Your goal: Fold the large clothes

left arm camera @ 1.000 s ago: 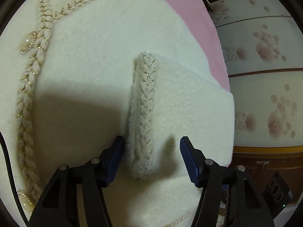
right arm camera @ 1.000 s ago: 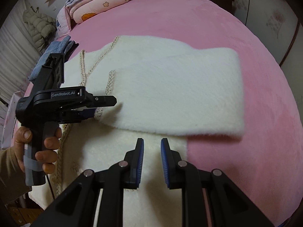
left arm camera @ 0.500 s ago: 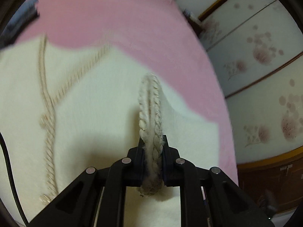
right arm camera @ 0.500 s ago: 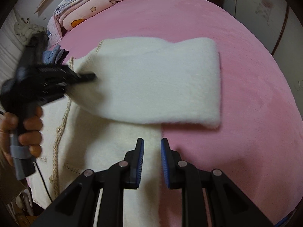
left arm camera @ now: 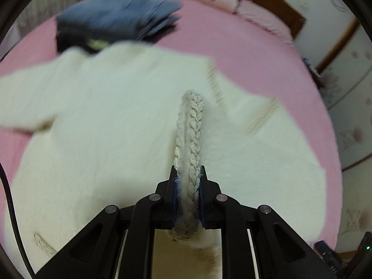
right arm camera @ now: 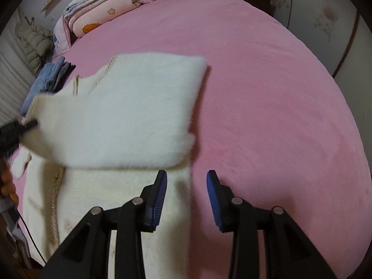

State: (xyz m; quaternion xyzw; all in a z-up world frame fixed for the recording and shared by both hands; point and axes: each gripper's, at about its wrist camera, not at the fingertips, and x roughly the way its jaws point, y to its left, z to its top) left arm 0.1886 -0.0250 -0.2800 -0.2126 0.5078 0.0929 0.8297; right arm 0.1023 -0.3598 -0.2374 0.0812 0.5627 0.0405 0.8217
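My left gripper (left arm camera: 188, 200) is clamped on the braided cuff (left arm camera: 189, 139) of the cream fleece jacket (right arm camera: 121, 121), which lies across the pink bedspread (right arm camera: 267, 93). My right gripper (right arm camera: 187, 200) has just been opening; its jaws straddle the jacket's edge, gripping nothing.

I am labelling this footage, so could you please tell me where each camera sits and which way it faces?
Left wrist: on the left claw, looking steeply down its fingers at the braided cuff it clamps, white cardigan beneath.
Right wrist: on the right claw, jaws just opening and empty, looking down over the cardigan's edge and the pink bed; the left claw shows at far left.
Shared: cardigan, bed, folded blue clothes.
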